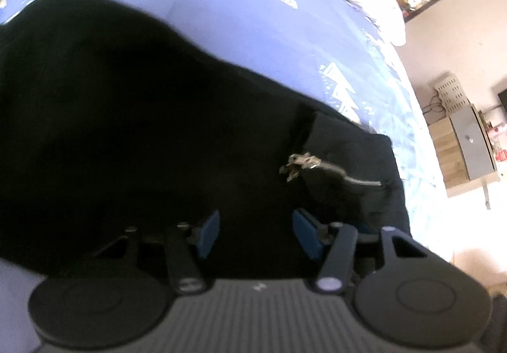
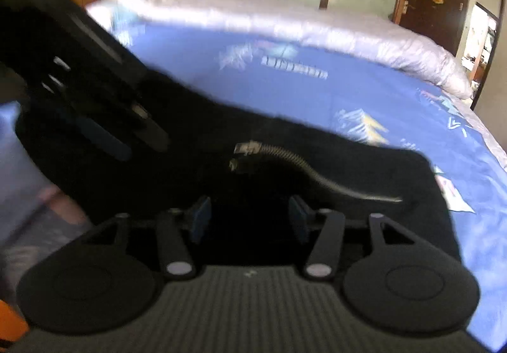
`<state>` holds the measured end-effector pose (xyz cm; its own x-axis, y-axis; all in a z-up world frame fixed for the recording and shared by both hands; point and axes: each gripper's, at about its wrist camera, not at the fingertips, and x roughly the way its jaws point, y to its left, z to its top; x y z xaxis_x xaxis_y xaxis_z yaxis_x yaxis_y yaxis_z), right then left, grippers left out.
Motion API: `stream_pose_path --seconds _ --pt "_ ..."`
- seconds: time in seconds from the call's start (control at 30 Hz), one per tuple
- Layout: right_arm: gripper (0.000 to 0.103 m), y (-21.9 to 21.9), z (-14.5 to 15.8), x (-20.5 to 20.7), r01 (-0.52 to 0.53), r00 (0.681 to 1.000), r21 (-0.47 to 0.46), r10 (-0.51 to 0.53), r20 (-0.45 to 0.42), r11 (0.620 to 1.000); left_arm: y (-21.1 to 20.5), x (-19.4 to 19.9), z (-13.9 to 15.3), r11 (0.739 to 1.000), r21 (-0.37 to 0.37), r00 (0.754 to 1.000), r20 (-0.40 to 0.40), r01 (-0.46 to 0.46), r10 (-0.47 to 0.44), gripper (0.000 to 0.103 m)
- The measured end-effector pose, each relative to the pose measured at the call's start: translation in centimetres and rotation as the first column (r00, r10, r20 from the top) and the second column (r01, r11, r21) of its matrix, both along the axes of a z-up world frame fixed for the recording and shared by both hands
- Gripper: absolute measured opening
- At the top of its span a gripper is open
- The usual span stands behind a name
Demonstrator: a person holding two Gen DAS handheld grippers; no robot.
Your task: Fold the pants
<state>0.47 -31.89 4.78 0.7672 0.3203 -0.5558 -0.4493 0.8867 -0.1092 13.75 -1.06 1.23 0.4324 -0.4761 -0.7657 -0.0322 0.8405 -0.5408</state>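
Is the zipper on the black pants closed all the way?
No, the zipper on the pants gapes, its metal teeth curving apart near the slider.

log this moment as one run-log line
pants: bunched on bed | zipper: showing | left tool: open, empty | right tool: open, empty

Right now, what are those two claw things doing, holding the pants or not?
Left gripper: fingers open, empty, above the black pants.
Right gripper: fingers open, holding nothing, over the pants too.

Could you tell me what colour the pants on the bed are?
Black pants, clearest in the right wrist view.
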Motion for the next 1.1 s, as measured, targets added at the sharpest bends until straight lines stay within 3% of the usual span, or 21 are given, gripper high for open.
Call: stream_pose_path --seconds 0.1,0.17,0.27,0.33,0.37,0.4,0.43,0.53,0.57,0.67,0.77,0.97,1.1 --pt "0.056 -4.2 1.7 -1.1 0.117 0.992 0.090 -0.120 0.027 0.989 -2.0 1.5 0.5 0.999 0.015 0.999 0.021 0.036 -0.036 0.055" --pt "0.055 -7.5 1.9 -1.1 0.226 0.973 0.163 -0.230 0.001 0.960 -3.2 2.4 0.7 0.999 0.003 0.998 0.025 0.053 -0.053 0.055" --pt "0.038 -12.3 1.8 0.2 0.378 0.925 0.269 -0.370 -0.083 0.886 -5.5 3.4 0.7 0.996 0.006 0.996 0.032 0.085 -0.086 0.055" --pt "0.037 -14.6 0.9 1.2 0.438 0.899 0.324 -0.414 -0.144 0.839 -7.4 3.8 0.1 0.989 0.097 0.993 0.034 0.109 -0.112 0.053" --pt "0.036 -15.3 -0.1 2.1 0.469 0.883 0.324 -0.434 -0.179 0.821 -8.8 4.0 -0.7 0.971 0.208 0.992 0.020 0.121 -0.128 0.052" --pt "0.031 -15.6 -1.6 2.0 0.502 0.863 0.295 -0.453 -0.223 0.813 -9.5 4.0 -1.5 0.953 0.273 0.990 0.006 0.135 -0.142 0.056" --pt "0.031 -15.7 -2.9 2.7 0.521 0.849 0.267 -0.458 -0.263 0.811 -10.2 3.5 -1.7 0.939 0.314 0.985 0.043 0.143 -0.165 0.057" --pt "0.035 -14.4 -1.8 2.0 0.500 0.863 0.228 -0.460 -0.207 0.835 -11.6 2.2 -0.8 0.889 0.426 0.972 0.078 0.167 -0.220 0.058" --pt "0.035 -14.1 -1.2 1.6 0.490 0.870 0.241 -0.449 -0.206 0.838 -11.2 1.9 -0.5 0.894 0.416 0.974 0.073 0.167 -0.216 0.058" --pt "0.036 -13.6 0.2 0.0 0.421 0.907 0.332 -0.384 -0.176 0.844 -8.1 0.1 1.0 0.940 0.309 0.981 0.083 0.145 -0.178 0.056" --pt "0.038 -11.5 0.8 -1.5 0.345 0.938 0.367 -0.307 -0.159 0.864 -4.2 -2.8 1.9 0.956 0.277 0.984 0.120 0.097 -0.135 0.058" --pt "0.038 -4.9 0.4 -2.7 0.223 0.969 0.345 -0.168 -0.181 0.912 3.4 -7.8 1.5 0.945 0.321 0.988 0.153 -0.058 0.008 0.058" --pt "0.038 -1.8 0.1 -2.1 0.194 0.972 0.308 -0.141 -0.187 0.931 6.7 -9.6 0.5 0.943 0.312 0.987 0.144 -0.119 0.077 0.059"
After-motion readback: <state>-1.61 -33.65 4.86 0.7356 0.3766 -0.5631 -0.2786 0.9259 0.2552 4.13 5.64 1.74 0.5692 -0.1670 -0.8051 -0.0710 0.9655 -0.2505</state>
